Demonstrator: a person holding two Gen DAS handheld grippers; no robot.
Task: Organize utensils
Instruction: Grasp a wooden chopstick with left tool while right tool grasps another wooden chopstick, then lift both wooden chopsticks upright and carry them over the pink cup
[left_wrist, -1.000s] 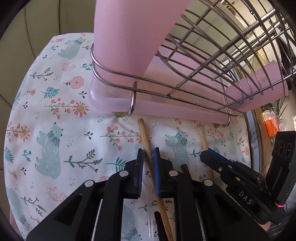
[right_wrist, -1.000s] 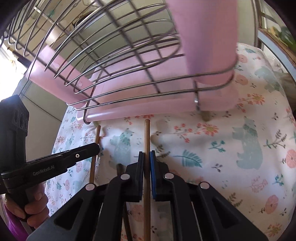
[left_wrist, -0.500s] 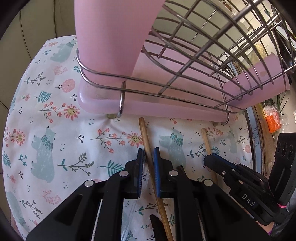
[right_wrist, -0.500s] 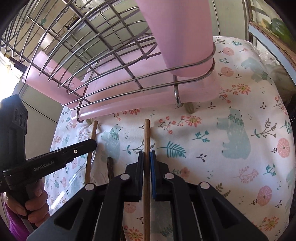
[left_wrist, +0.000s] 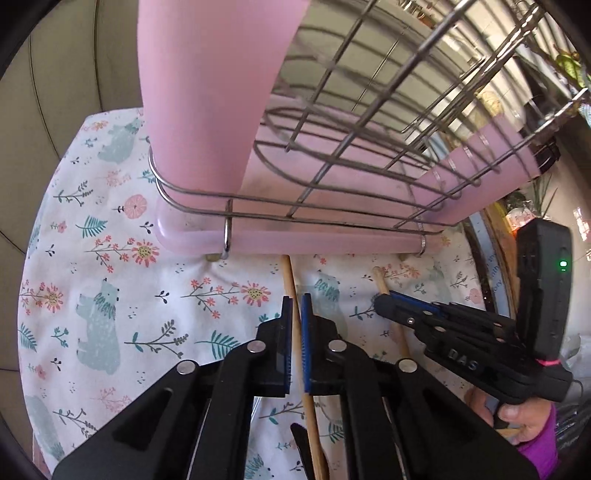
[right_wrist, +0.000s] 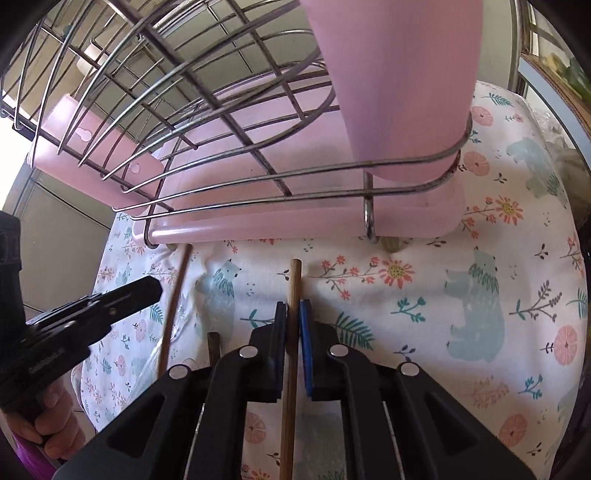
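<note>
At the bottom centre of each wrist view, tongs grasp a wooden chopstick: the left tongs (left_wrist: 294, 306) one chopstick (left_wrist: 295, 325), the right tongs (right_wrist: 290, 312) another chopstick (right_wrist: 291, 321). Beyond, filling each frame's top, a wire dish rack (left_wrist: 332, 177) with pink tray (left_wrist: 295, 242) stands on the floral-clothed worktop (left_wrist: 110, 295).

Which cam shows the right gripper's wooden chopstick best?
Right wrist view: the thin wooden chopstick runs centred between the right gripper, tip clear. Left wrist view shows only its tip and part of the shaft; the gripper covers the rest.
</note>
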